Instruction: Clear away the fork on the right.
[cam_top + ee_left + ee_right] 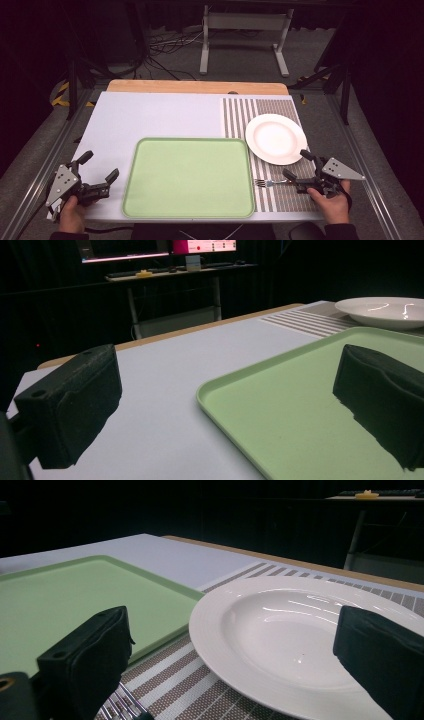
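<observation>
A pale green tray [190, 177] lies flat at the front middle of the table, with nothing on it. To its right, a white plate [276, 138] rests on a striped placemat [240, 112]. A metal fork [267, 183] lies on the mat in front of the plate, tines toward the tray. My right gripper [295, 163] stands open just over the fork's handle end, its jaws spread before the plate [280, 630]. The fork's tines [122, 702] show beside the left jaw. My left gripper [100, 165] is open left of the tray, one jaw over the tray's edge [210, 390].
A white sheet [150, 115] covers the table, with a wooden strip [197, 86] along the far edge. Beyond the table stand a grey frame [245, 30] and loose cables [165, 45] on the floor. Metal rails run along both table sides.
</observation>
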Motion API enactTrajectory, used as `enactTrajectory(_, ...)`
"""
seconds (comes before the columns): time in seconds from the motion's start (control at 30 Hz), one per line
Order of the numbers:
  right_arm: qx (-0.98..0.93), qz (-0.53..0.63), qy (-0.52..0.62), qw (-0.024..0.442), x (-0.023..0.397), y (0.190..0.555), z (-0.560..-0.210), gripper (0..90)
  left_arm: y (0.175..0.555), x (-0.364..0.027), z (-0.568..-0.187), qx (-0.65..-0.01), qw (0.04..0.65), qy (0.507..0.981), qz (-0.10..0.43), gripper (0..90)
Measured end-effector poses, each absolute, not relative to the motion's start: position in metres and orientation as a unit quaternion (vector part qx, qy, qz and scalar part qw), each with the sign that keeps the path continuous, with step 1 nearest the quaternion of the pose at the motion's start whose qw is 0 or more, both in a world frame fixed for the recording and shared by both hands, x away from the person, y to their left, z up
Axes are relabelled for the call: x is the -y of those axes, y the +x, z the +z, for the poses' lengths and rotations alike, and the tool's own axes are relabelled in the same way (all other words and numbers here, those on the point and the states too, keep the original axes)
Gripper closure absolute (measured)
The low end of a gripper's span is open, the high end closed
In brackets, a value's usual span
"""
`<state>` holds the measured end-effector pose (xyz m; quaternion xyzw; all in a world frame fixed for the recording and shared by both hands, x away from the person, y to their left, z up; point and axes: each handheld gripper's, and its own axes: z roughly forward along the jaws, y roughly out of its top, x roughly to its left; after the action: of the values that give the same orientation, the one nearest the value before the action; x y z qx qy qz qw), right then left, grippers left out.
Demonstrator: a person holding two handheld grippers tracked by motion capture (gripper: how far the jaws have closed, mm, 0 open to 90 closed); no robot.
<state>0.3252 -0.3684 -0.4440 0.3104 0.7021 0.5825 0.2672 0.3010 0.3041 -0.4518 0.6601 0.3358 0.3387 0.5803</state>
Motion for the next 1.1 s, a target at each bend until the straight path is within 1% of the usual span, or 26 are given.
enactTrajectory(0.67, -0.702, 0.585, 0.311, 0.262, 0.367, 0.327, -0.443, 3.3, 0.301, -0.305, -0.452, -0.337, 0.579, 0.660, 0.340, 0.0)
enactTrajectory(1.1, -0.708, 0.598, 0.293, 0.235, 0.347, 0.346, -0.425, 2.3, 0.301, -0.304, -0.452, -0.338, 0.579, 0.659, 0.341, 0.0)
